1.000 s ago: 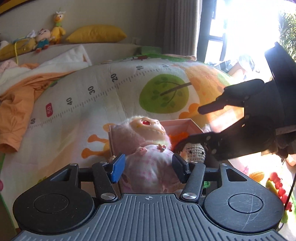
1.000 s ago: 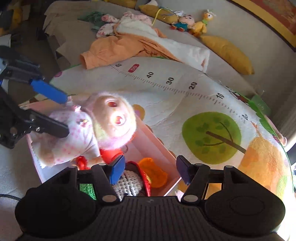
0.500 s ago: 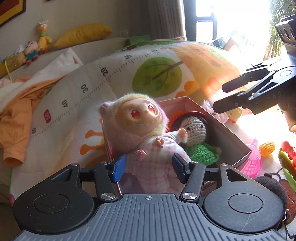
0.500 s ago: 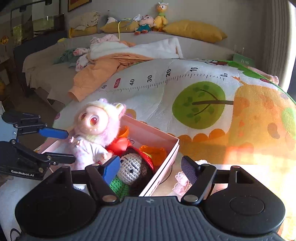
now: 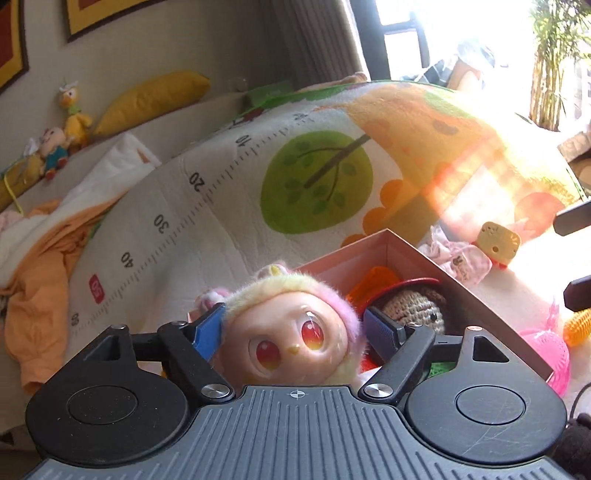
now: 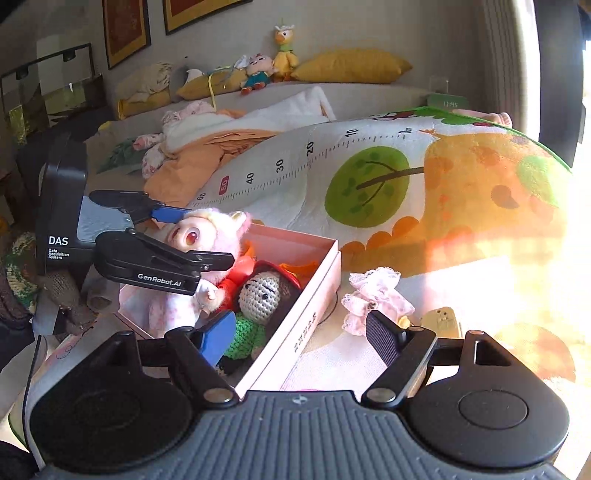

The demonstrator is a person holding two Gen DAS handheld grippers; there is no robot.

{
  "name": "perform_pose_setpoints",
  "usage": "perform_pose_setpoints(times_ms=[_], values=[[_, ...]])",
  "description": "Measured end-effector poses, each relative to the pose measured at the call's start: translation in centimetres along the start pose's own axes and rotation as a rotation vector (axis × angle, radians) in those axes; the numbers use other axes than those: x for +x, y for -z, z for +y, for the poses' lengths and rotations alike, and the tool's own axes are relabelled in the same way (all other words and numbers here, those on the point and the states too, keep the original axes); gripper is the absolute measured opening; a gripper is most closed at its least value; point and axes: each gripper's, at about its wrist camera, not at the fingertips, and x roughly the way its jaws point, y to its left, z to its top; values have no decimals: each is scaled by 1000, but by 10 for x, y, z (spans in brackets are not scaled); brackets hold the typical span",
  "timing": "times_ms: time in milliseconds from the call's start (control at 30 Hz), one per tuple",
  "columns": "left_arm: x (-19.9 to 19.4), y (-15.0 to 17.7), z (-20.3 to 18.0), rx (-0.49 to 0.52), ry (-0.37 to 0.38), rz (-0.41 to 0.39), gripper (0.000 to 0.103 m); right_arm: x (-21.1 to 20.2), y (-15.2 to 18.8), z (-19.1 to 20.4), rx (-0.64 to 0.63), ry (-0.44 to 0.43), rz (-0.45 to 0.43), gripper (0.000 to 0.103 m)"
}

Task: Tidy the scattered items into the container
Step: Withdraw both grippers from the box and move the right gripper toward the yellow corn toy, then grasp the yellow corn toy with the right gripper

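The left tongs (image 5: 291, 328), spread wide either side of the fuzzy pink-haired, red-eyed doll (image 5: 291, 339) without gripping it, seem to be settling it in the pink box (image 6: 314, 295), so backing off comes next, while the right tongs (image 6: 301, 334) hang wide and empty near the frilly pink cloth (image 6: 373, 291).

A beige wall (image 6: 369, 33) with framed pictures (image 6: 125, 33) is seen at 12 o'clock. A yellow pillow (image 6: 351, 66) is set on the bed (image 6: 332, 96). Strong sunlight is let in through the window (image 5: 443, 33) at 2 o'clock.
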Motion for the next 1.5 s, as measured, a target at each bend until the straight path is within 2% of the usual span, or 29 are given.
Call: perform_pose_setpoints(times_ms=[67, 133, 333, 400, 500, 633, 700, 800, 1000, 1067, 1167, 1267, 1333, 1367, 1433, 1500], values=[[-2, 8, -4, 60, -1, 1, 88, -7, 11, -11, 44, 24, -2, 81], [2, 12, -3, 61, -18, 23, 89, -9, 20, -19, 81, 45, 0, 81], [-4, 10, 5, -79, -23, 6, 93, -14, 38, -23, 173, 50, -31, 81], [-22, 9, 7, -147, -36, -31, 94, -24, 45, -18, 168, 71, -63, 84], [-70, 19, -1, -235, -57, -134, 98, -40, 60, -17, 156, 133, -100, 87], [-118, 50, -29, -336, 27, -188, 101, -56, 90, -23, 173, 227, -111, 89], [-128, 66, -51, -343, 76, -162, 102, -64, 106, -28, 213, 251, -114, 89], [-135, 90, -95, -294, 137, -111, 102, -81, 136, -32, 266, 273, -123, 90], [-136, 126, -144, -239, 74, -33, 102, -96, 189, -10, 197, 365, -73, 89], [-137, 135, -148, -234, 51, -3, 102, -100, 200, -5, 185, 355, -62, 74], [-134, 144, -144, -240, -14, 47, 103, -100, 204, 1, 190, 305, -51, 59], [-123, 150, -134, -270, -53, 132, 103, -99, 201, 14, 169, 236, -55, 58], [-122, 155, -125, -329, -27, 136, 103, -101, 198, 25, 155, 115, -65, 58], [-123, 157, -123, -337, -25, 125, 103, -102, 196, 29, 147, 90, -74, 58], [-122, 159, -124, -322, -31, 120, 103, -105, 185, 41, 97, 82, -110, 58], [-124, 163, -126, -326, -35, 96, 103, -103, 169, 48, 35, 138, -136, 59]])
